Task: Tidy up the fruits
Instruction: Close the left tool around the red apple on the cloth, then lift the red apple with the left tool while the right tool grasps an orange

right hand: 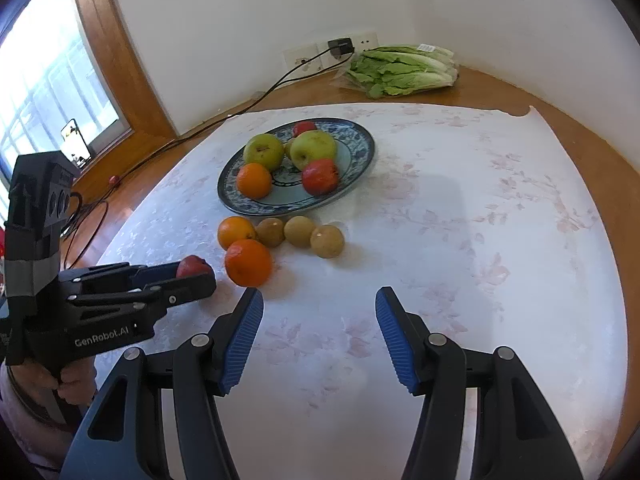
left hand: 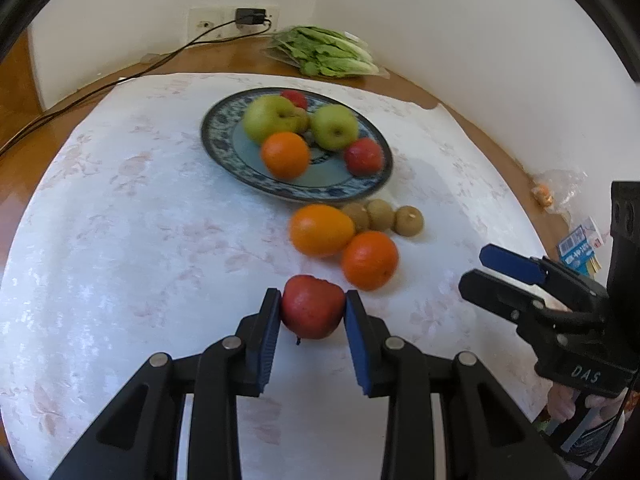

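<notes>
My left gripper (left hand: 312, 307) is shut on a red apple (left hand: 312, 306), held just above the white cloth near its front; the apple also shows in the right wrist view (right hand: 193, 267). A blue patterned plate (left hand: 224, 148) further back holds two green apples, an orange (left hand: 285, 155) and red fruits. In front of the plate lie two oranges (left hand: 370, 260) and three brown kiwis (left hand: 409, 220). My right gripper (right hand: 319, 300) is open and empty over bare cloth, right of the left gripper (right hand: 200, 276).
A bag of green lettuce (right hand: 400, 66) lies at the back by the wall. A black cable (left hand: 100, 88) runs from a wall socket across the wooden table. Small packets (left hand: 576, 248) lie at the right table edge. A window is at the left.
</notes>
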### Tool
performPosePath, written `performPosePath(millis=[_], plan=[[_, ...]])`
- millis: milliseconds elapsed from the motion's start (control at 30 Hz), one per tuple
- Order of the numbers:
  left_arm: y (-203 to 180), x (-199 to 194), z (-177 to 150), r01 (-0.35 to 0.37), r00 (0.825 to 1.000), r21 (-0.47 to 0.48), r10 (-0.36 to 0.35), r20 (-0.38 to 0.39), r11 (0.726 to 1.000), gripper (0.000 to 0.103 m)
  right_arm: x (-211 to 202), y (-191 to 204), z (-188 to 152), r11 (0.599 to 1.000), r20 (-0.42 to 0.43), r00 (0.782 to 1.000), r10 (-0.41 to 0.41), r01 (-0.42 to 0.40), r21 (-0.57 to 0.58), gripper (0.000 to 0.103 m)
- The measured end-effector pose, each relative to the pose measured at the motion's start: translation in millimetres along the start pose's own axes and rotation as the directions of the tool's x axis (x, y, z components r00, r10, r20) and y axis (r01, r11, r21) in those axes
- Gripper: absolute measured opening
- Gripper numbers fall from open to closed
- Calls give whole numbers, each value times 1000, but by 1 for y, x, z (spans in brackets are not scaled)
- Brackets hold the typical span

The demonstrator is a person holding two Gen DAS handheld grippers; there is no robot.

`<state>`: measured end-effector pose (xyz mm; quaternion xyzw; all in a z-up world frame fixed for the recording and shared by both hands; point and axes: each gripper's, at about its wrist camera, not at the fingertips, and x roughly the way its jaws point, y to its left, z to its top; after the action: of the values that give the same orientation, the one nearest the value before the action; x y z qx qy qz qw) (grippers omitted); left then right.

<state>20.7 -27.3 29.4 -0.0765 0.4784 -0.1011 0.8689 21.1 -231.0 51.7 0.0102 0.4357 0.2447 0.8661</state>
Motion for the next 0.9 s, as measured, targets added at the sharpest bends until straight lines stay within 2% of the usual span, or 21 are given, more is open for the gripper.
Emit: performPosePath(millis=[200,400,900], plan=[[12,-1,2,-26,1000,-24,27,7,999,33,8,11,3,1000,-13,1000,9,-9,-12,60],[21,-4,3,-29,999,-48,30,21,998,33,21,19,8,999,-24,1000,18,-17,28,60],[36,-2,3,-24,1000,-76,25,18,997,33,49,45,17,999,-67,998,19,-22,-43,60]])
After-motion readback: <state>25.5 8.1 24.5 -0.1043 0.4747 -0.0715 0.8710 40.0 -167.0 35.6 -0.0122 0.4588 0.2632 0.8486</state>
